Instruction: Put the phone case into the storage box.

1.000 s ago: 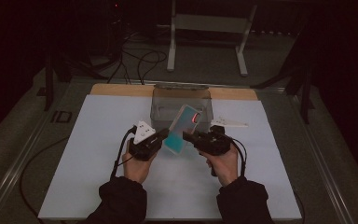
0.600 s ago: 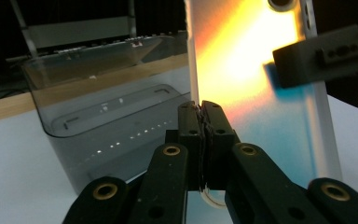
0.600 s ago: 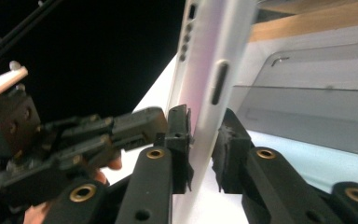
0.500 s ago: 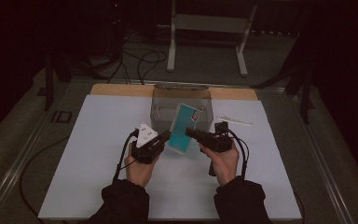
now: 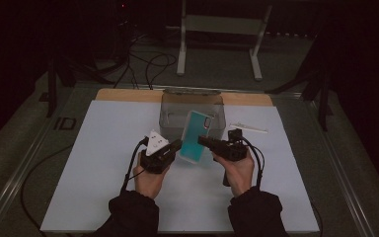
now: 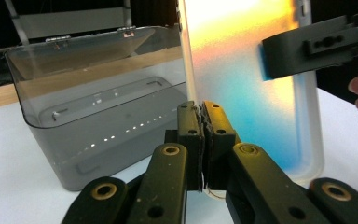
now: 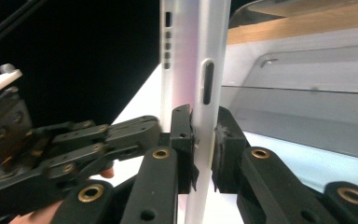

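The teal phone [image 5: 196, 137] is standing tilted above the counter [image 5: 98, 148], the left claw [image 5: 177, 146] and right claw [image 5: 201, 141] both clenching its opposite edges.

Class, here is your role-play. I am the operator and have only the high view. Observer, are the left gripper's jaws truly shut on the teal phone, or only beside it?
Observer: Shut on it. In the left gripper view, the left gripper pinches a thin edge of the teal phone.
Operator: And the right one?
Observer: The right gripper clamps across the phone's narrow side, one jaw on each face.
Operator: Any feature near that grip?
Observer: A long button slot sits just above it, with a row of small holes higher up.
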